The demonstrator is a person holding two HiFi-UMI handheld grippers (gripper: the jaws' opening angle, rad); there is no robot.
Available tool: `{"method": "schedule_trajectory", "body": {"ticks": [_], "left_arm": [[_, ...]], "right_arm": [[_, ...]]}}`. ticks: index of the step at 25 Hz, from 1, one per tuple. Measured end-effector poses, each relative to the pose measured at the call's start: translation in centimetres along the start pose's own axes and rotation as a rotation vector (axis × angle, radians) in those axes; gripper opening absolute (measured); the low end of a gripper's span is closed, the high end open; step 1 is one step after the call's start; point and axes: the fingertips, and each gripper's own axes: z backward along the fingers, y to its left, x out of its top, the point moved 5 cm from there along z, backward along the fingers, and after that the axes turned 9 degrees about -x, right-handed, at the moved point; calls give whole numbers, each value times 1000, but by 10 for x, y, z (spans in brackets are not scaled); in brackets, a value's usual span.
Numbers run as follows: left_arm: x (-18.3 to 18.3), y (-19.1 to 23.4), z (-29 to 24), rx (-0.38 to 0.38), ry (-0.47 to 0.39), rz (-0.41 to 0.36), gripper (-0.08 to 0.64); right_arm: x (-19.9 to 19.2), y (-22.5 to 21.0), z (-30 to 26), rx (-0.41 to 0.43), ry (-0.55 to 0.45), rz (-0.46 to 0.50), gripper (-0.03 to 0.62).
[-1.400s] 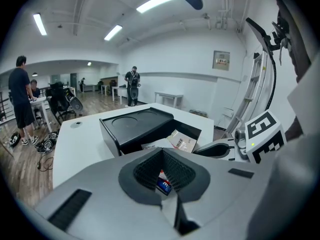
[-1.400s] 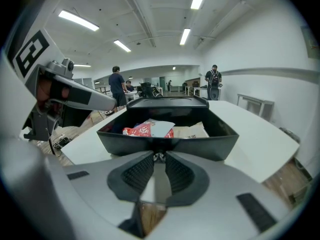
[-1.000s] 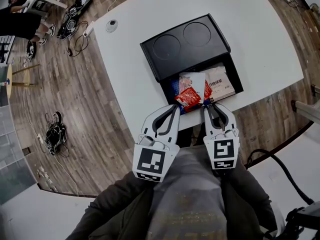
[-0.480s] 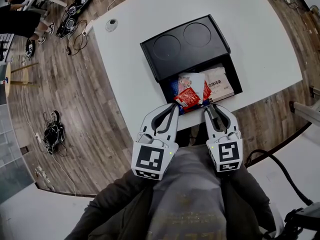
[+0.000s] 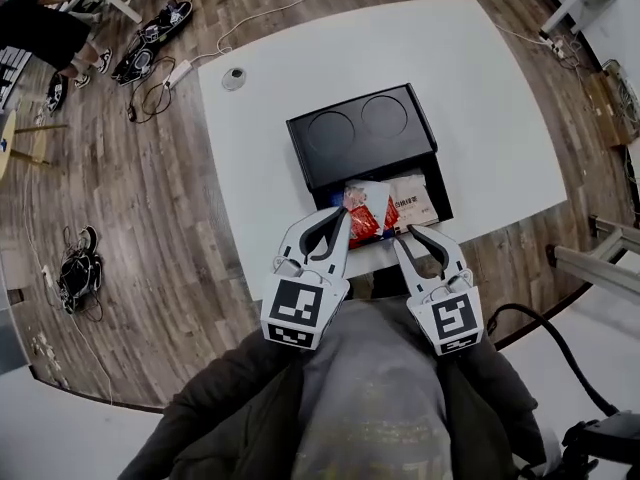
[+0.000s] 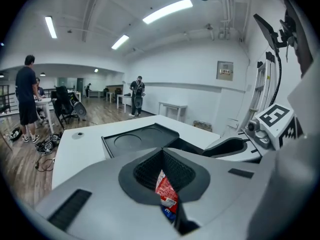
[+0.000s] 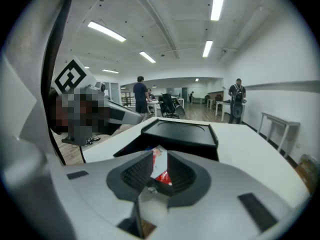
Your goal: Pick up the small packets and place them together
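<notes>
standing on edge between the pads of the left claw (image 6: 163, 165), a small red packet (image 6: 165, 190) is pinched tight, the jaws closed on it with no gap on either side. a bit of blue shows just below it in the slot; whether it belongs to the same packet i cannot tell. in the head view the red packet sits at the tip of that claw, over the near edge of the open compartment of a black box (image 5: 365, 158).

the right claw (image 7: 159, 160) is closed on a second small one, a white-and-red packet (image 7: 160, 168), which stands upright between its pads. both claws lie side by side at the near edge of the bench (image 5: 480, 88), apart from each other, with their tips towards the box.

inside the open compartment a pale packet (image 5: 413, 198) with dark print lies flat towards the right side, and more wrappers lie beside it. the covered half of the box, farther from the person, has two round recesses in its top. the box rests on the white bench close to its near edge.

a small round grey object (image 5: 234, 78) sits near the bench's far left corner, well apart from the box. around the bench is a wooden floor (image 5: 150, 198), with cables (image 5: 150, 53) lying on it at the upper left, and a person in dark clothes (image 5: 40, 30) beside another table there.
</notes>
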Motion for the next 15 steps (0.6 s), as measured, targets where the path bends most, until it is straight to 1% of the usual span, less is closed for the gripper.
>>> {"method": "schedule_trajectory", "body": {"ticks": [2, 7, 12, 15], "left_arm": [[6, 2, 1, 24, -17, 5, 3], [11, 5, 9, 99, -34, 28, 3], [12, 5, 10, 170, -31, 74, 3], [6, 11, 11, 208, -23, 104, 3]], "right_arm": [[15, -4, -9, 56, -8, 27, 87], [35, -7, -32, 227, 21, 115, 87], [42, -8, -53, 374, 67, 201, 87], [37, 0, -68, 474, 117, 254, 87]]}}
